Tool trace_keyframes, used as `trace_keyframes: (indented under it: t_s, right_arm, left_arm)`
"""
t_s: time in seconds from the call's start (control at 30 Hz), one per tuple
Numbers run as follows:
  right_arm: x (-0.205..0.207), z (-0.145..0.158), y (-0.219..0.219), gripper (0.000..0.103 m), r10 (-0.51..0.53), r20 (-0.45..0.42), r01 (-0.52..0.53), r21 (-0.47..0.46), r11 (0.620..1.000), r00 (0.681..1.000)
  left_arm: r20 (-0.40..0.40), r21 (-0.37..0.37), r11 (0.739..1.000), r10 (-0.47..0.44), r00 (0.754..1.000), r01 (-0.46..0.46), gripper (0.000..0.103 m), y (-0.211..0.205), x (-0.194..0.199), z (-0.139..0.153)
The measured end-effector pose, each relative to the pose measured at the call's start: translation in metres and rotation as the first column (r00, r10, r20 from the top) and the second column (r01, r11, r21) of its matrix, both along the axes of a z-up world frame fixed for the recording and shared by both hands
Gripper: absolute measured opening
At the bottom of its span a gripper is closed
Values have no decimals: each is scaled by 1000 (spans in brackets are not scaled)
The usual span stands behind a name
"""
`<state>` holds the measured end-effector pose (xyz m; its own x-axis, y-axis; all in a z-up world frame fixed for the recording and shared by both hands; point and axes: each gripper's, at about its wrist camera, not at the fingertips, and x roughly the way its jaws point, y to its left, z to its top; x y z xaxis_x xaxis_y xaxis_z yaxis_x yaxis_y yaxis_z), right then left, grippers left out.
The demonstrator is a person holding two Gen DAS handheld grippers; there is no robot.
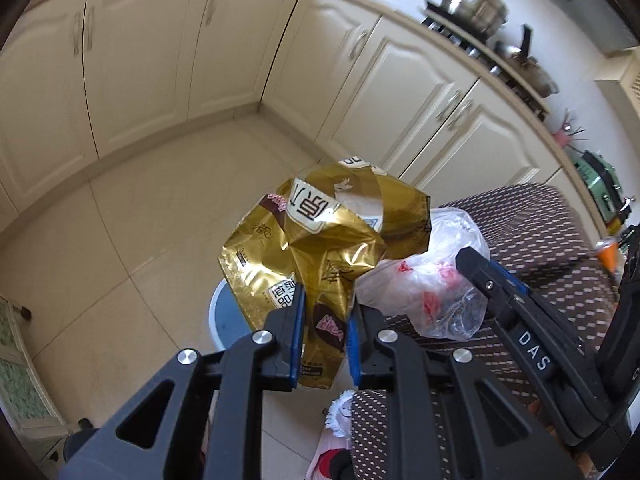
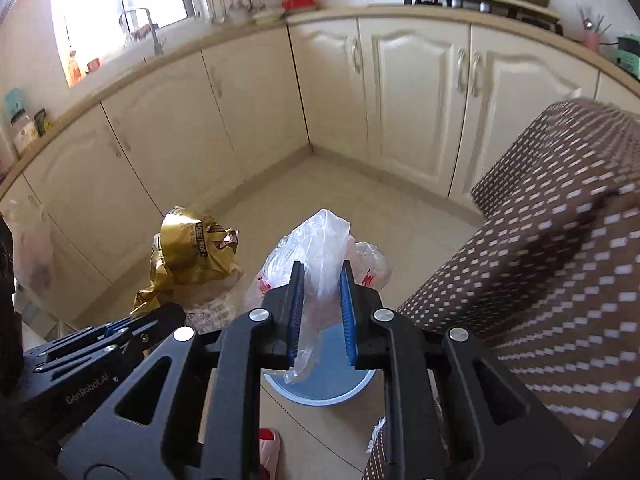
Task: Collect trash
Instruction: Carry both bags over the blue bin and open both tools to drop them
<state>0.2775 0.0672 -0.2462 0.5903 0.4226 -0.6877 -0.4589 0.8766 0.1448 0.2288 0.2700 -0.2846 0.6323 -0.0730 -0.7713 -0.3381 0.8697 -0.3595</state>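
Right wrist view: our right gripper (image 2: 322, 312) pinches the plastic bag (image 2: 320, 248) directly over the bin (image 2: 320, 384), nearer it than our left gripper (image 1: 322, 344), which clamps the gold wrapper (image 1: 320, 240) beside the bin (image 1: 228, 320).

A crumpled gold foil snack bag (image 1: 320, 248) with printed labels sits at the centre of the left wrist view, its lower end pinched between blue pads. Just right of it is a clear plastic bag (image 1: 436, 280) with red print – thin, wrinkled, bunched upward. Below both, at lower centre of the right wrist view, stands a round bin (image 2: 324, 384) with a pale rim and blue-grey inside.
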Motion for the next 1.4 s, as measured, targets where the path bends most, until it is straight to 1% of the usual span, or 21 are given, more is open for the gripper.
trace_keyframes:
  t_s: [0.13,0.27,0.33,0.4,0.47,0.53,0.63,0.77,0.9,1.03,1.17,1.27,1.3,1.33,1.37,1.4]
  right_arm:
    - [27,-43,16,18,-23,-53,21,-47,999,998]
    - [51,-73,17,18,-61,-87,54,-83,995,994]
    - [58,-86,18,18,-75,-97,65,-100,993,992]
    - [64,-98,18,18,-87,-116,73,-120,990,989]
    - [65,-104,17,18,-95,-124,79,-131,988,988]
    - [68,-109,15,18,-102,-134,84,-133,988,986]
    - [70,-118,17,18,-105,-143,85,-135,987,984]
    - [69,-121,21,18,-92,-157,71,-132,989,983]
    - [72,-123,26,18,-71,-174,51,-113,992,982]
    - [71,-118,38,19,-45,-177,29,-92,995,983]
    - [70,-113,45,22,-29,-176,19,-59,998,984]
    - [70,-111,47,28,-26,-172,17,-54,998,985]
    - [71,-110,47,34,-28,-171,19,-55,998,985]
    - [71,-109,46,47,-29,-169,21,-53,998,985]
    - [70,-106,46,51,-32,-164,24,-50,998,986]
    - [69,-104,46,51,-32,-161,24,-48,999,986]
  left_arm:
    - [-97,-35,999,-4,995,0,18,11,33,-53]
    - [-170,-40,999,2,985,-9,20,17,57,-91]
    - [-190,-53,998,6,982,-16,22,21,66,-105]
    - [-212,-52,999,0,977,-11,24,22,75,-115]
    - [-227,-55,998,-10,974,-3,29,20,83,-122]
    - [-247,-45,999,0,969,-11,36,21,85,-128]
    - [-258,-52,999,1,966,-15,39,21,86,-132]
    - [-254,-64,997,19,967,-36,39,31,71,-132]
    - [-248,-65,997,33,968,-51,39,35,66,-126]
    - [-233,-55,996,50,971,-65,40,41,63,-117]
    - [-219,-54,996,61,974,-75,40,45,59,-109]
    - [-209,-42,996,69,975,-79,40,46,55,-102]
    - [-208,-44,996,70,976,-81,40,46,55,-100]
    - [-205,-46,995,72,976,-84,40,47,54,-98]
    - [-204,-47,995,74,976,-85,40,47,53,-95]
    - [-200,-45,995,76,977,-87,40,47,51,-93]
